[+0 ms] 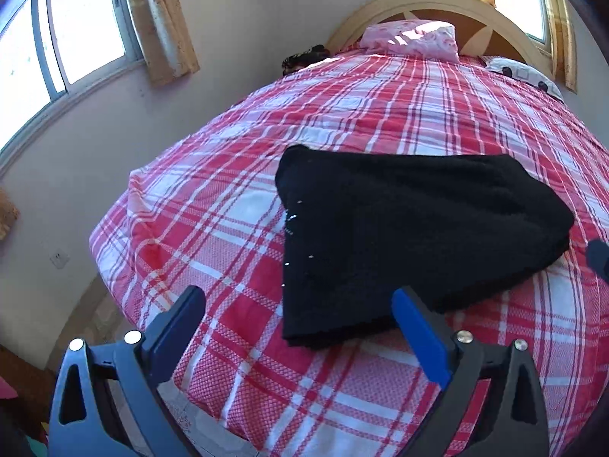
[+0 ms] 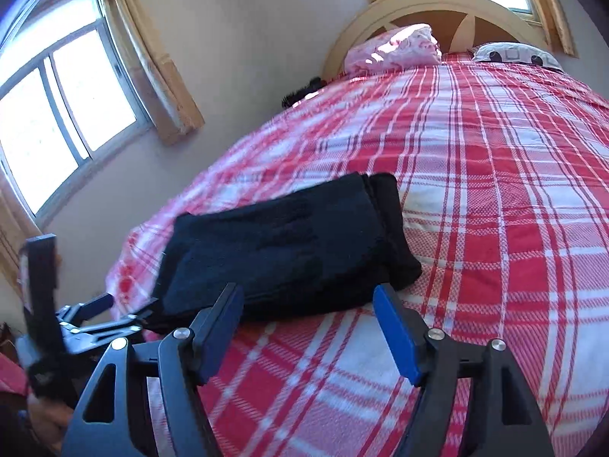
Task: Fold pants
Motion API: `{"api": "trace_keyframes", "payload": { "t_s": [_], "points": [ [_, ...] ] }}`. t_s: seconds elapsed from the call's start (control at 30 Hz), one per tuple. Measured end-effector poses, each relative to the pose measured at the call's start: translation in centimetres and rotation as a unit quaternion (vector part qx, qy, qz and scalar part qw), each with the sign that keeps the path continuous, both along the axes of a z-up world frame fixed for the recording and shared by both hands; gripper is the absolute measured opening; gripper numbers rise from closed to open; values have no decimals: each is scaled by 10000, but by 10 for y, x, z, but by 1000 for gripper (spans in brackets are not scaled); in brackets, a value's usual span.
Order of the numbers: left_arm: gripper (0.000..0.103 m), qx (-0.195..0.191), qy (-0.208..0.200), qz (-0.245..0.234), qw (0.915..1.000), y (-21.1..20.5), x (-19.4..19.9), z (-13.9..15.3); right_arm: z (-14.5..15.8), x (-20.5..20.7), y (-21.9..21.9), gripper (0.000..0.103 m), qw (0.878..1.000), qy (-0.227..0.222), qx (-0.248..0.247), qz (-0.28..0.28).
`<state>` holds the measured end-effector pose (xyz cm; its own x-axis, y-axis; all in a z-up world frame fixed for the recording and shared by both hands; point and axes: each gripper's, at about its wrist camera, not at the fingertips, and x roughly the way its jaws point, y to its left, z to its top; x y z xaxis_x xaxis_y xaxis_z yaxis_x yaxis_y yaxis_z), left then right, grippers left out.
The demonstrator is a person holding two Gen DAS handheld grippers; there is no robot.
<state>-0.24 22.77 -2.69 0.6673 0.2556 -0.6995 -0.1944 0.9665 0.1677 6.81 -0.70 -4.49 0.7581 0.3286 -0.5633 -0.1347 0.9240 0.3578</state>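
Observation:
Black pants (image 1: 399, 228) lie folded into a thick rectangle on the red and white plaid bed cover (image 1: 342, 106). My left gripper (image 1: 300, 301) is open just in front of the bundle's near edge, which shows between its blue pads without touching them. The right gripper's tip (image 1: 597, 259) shows at the bundle's right side. In the right wrist view the folded pants (image 2: 285, 243) lie just beyond my right gripper (image 2: 308, 297), which is open, its pads apart from the cloth. The left gripper (image 2: 114, 312) sits at the bundle's left end.
A pink pillow (image 1: 411, 40) and a white patterned pillow (image 1: 525, 74) rest against the curved headboard (image 1: 437, 3). A wall with a window (image 1: 76, 38) and curtains runs along the bed's left side. The bed's left edge (image 1: 114, 236) drops to the floor.

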Motion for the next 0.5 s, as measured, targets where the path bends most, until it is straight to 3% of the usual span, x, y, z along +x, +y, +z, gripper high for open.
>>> {"api": "trace_keyframes", "payload": {
  "t_s": [0.23,0.5],
  "points": [
    [103,99,-280,-155,9994,-22,-13,18,33,-28,-13,73,9986,-277,252,-362],
    [103,203,-519,-186,9983,-31,-22,30,54,-53,3,73,9956,-878,-164,-302]
  ]
}}
